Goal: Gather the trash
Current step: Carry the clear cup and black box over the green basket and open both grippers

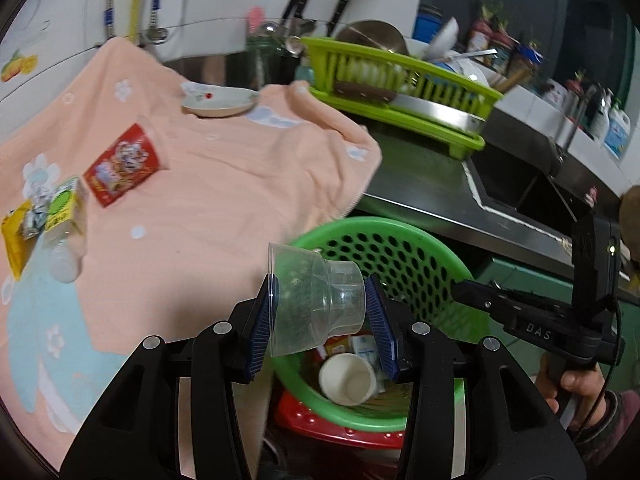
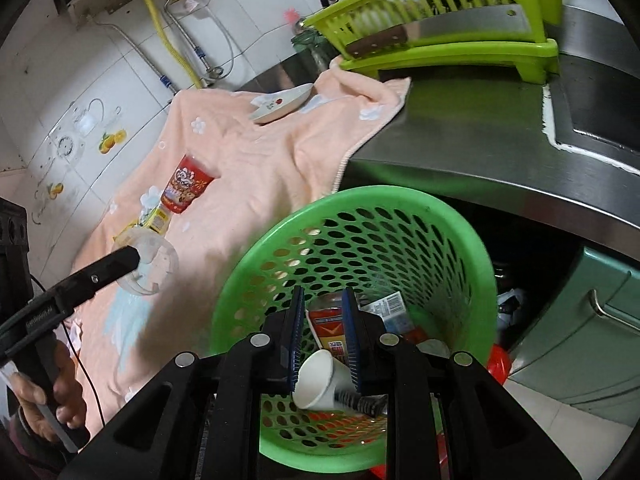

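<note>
Two grippers over green basket (image 2: 352, 208): left gripper (image 1: 320, 320) clamps clear plastic cup (image 1: 316, 300); right gripper (image 2: 322, 340) narrowly parted, grasping nothing.

One green basket (image 1: 400, 256), two grippers, one clear cup (image 1: 316, 300), one plate (image 1: 218, 102), one red cup (image 1: 124, 166), one dish rack (image 1: 400, 92)
</note>
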Available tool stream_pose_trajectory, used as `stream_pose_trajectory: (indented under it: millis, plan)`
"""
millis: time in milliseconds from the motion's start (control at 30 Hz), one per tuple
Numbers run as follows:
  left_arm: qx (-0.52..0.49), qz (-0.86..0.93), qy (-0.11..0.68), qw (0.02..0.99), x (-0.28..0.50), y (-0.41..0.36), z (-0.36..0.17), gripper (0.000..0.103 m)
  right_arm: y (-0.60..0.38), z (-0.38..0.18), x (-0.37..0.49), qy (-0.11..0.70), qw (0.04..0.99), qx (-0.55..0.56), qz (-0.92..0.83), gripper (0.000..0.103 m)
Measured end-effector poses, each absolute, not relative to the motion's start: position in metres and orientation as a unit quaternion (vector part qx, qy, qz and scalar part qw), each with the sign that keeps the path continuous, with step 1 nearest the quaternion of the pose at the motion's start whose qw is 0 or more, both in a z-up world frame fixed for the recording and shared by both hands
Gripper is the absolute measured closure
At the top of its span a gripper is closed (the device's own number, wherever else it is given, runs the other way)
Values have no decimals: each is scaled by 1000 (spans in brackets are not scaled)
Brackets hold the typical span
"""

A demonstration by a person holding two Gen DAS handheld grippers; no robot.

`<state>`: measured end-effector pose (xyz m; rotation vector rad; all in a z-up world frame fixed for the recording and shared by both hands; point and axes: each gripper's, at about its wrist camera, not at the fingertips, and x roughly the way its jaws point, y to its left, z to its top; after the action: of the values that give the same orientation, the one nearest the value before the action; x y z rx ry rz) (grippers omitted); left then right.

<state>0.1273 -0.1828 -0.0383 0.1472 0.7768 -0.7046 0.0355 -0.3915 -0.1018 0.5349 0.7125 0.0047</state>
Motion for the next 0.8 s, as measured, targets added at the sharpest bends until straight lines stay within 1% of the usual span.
stream_pose_trajectory:
  millis: [100, 167, 200, 233, 300, 367, 433, 500, 567, 600, 800]
  plan:
    - [81, -341, 375, 858, 123, -195, -43, 59, -396, -101, 32, 338, 904, 262, -2, 83]
    - [86, -343, 380, 855, 121, -202, -47, 58, -398, -100, 30, 336, 905, 262, -4, 81]
    - [89, -344, 383, 853, 120, -205, -50, 58, -399, -100, 29, 335, 905, 261, -6, 78]
    - [91, -345, 386, 850, 120, -208, -52, 58, -401, -100, 27, 334, 906, 260, -8, 71]
    - [92, -348, 393, 846, 120, -211, -56, 58, -402, -99, 26, 334, 907, 257, -10, 62]
    - [95, -348, 397, 844, 120, -214, -59, 58, -403, -98, 25, 333, 908, 253, -12, 60]
    - [96, -349, 398, 843, 120, -216, -60, 58, -403, -98, 25, 333, 909, 250, -11, 54]
    - [95, -350, 401, 841, 121, -217, -62, 56, -401, -97, 25, 333, 911, 245, -11, 53]
    - [94, -349, 401, 842, 122, -218, -62, 45, -400, -96, 26, 332, 912, 241, -12, 51]
    - [94, -348, 400, 843, 122, -217, -62, 43, -399, -95, 27, 331, 912, 241, -10, 49]
    - [92, -342, 396, 847, 124, -210, -61, 41, -398, -93, 32, 331, 913, 238, -7, 46]
